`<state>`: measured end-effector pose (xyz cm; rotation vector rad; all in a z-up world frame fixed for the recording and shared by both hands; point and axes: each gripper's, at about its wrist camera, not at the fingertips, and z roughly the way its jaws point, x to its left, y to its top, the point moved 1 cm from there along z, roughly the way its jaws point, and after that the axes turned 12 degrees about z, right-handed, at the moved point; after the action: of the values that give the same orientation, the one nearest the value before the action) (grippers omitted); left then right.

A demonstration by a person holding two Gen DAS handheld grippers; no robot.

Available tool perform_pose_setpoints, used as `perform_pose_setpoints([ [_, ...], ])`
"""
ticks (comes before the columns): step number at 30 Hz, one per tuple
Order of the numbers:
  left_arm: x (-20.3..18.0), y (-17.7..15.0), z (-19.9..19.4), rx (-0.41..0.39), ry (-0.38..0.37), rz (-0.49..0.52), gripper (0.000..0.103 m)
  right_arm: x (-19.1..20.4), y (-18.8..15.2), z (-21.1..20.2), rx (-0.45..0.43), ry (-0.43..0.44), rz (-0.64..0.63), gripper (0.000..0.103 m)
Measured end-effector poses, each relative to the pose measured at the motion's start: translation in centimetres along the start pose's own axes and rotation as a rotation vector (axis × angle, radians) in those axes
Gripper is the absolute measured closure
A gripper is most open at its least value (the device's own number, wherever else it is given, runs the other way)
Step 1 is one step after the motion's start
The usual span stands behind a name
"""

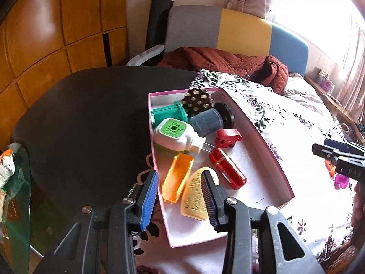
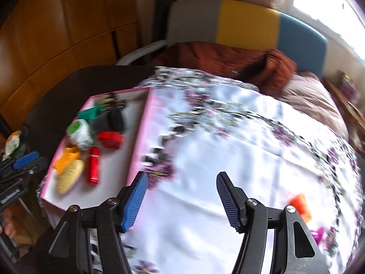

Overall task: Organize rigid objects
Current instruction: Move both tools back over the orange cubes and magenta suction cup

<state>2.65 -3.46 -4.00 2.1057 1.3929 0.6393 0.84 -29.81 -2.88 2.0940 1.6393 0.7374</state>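
The things I am sorting are small hard plastic pieces, and most already lie in the pink box, which I take as my landmark: an orange case and a cream oval tag at its near end, a red cylinder just beyond them, a white plug-in unit with a green top in the middle, a small red block beside it, and a green cup, a grey-and-black canister and a dotted black piece crowded at the far end. Still outside the box, well off to its right on the flowered cloth, are an orange piece and a magenta piece, blurred in my right view. I judge them light, stiff and rather slick, so I would pinch across flat sides, not curves; nothing looks fragile. My left gripper hangs over the near left corner of the box, jaws part open astride its wall, with the orange case and the cream tag in the gap below but nothing pressed. My right gripper is over bare cloth to the right of the box, jaws apart and empty. The box has free floor along its right side for the pieces outside it.
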Motion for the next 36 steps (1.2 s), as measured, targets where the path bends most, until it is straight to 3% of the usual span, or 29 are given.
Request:
perform_pose_setpoints([
  [8, -2.9, 1.1, -0.1, -0.012, -0.053, 0.099, 0.064, -11.1, 0.7, -2.0, -0.047, -0.161, 0.214, 0.035],
  [13, -6.0, 2.6, -0.2, -0.037, -0.119, 0.183, 0.064, -20.1, 0.4, -3.9, -0.134, -0.288, 0.492, 0.032],
  [15, -7.7, 3.1, 0.0, -0.045, -0.155, 0.216, 0.064, -23.1, -0.7, -4.1, -0.13, -0.322, 0.639, 0.032],
  [17, -9.5, 3.5, 0.4, -0.039, -0.188, 0.253, 0.064, -25.2, -1.2, -4.5, -0.136, -0.302, 0.768, 0.032],
  [26, -19.4, 4.3, 3.0, 0.039, -0.376, 0.431, 0.06, -27.0, -2.2, -4.4, -0.133, -0.273, 0.891, 0.029],
  [32, -24.1, 5.5, 5.1, 0.123, -0.512, 0.433, 0.06, -27.2, -2.4, -4.7, -0.143, -0.262, 0.909, 0.028],
  [36, -27.5, 7.2, 5.3, 0.129, -0.597, 0.447, 0.06, -27.6, -2.5, -5.2, -0.17, -0.262, 0.935, 0.026],
])
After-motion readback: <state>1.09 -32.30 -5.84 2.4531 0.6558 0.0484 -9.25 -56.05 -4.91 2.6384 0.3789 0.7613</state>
